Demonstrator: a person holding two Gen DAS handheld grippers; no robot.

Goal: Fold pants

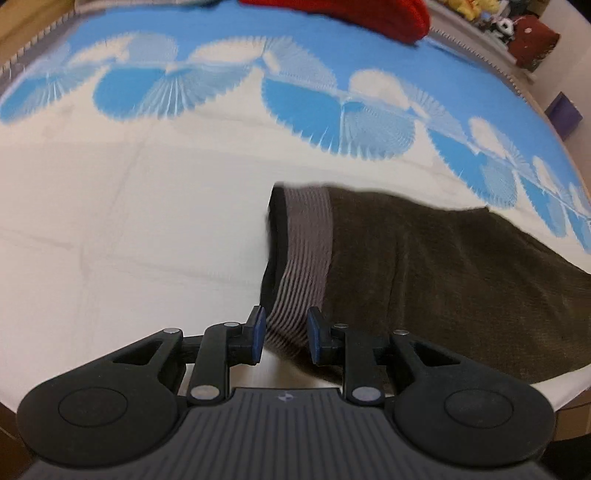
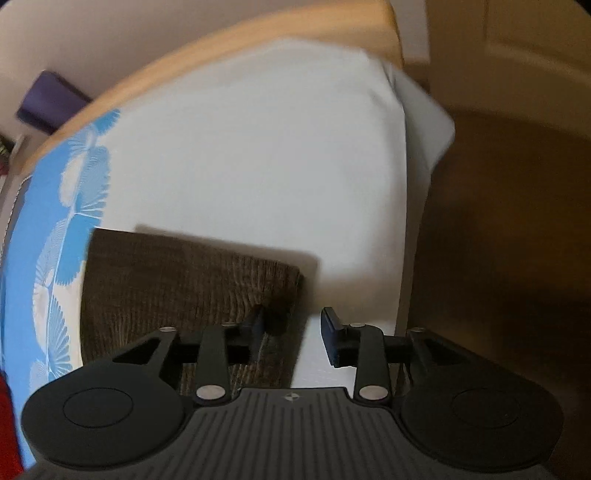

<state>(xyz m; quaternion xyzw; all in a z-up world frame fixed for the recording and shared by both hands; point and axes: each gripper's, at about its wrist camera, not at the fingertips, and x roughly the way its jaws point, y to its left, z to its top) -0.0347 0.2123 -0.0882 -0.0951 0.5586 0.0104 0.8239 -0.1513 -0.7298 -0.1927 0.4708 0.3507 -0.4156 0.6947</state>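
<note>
Dark olive-brown corduroy pants (image 1: pixel 424 266) lie flat on a white and blue bedsheet (image 1: pixel 129 221). Their ribbed grey waistband (image 1: pixel 303 258) faces left in the left wrist view. My left gripper (image 1: pixel 286 338) is open, its blue-padded jaws standing either side of the waistband's near corner. In the right wrist view the other end of the pants (image 2: pixel 177 288) lies on the sheet. My right gripper (image 2: pixel 293 338) is open, with the left finger over the pants' near right corner and the right finger over bare sheet.
A red knitted garment (image 1: pixel 354 14) lies at the far edge of the bed. Plush toys and clutter (image 1: pixel 517 33) sit beyond the bed's far right. The bed's corner and wooden frame (image 2: pixel 258 26) show in the right wrist view, with dark floor (image 2: pixel 498 240) to the right.
</note>
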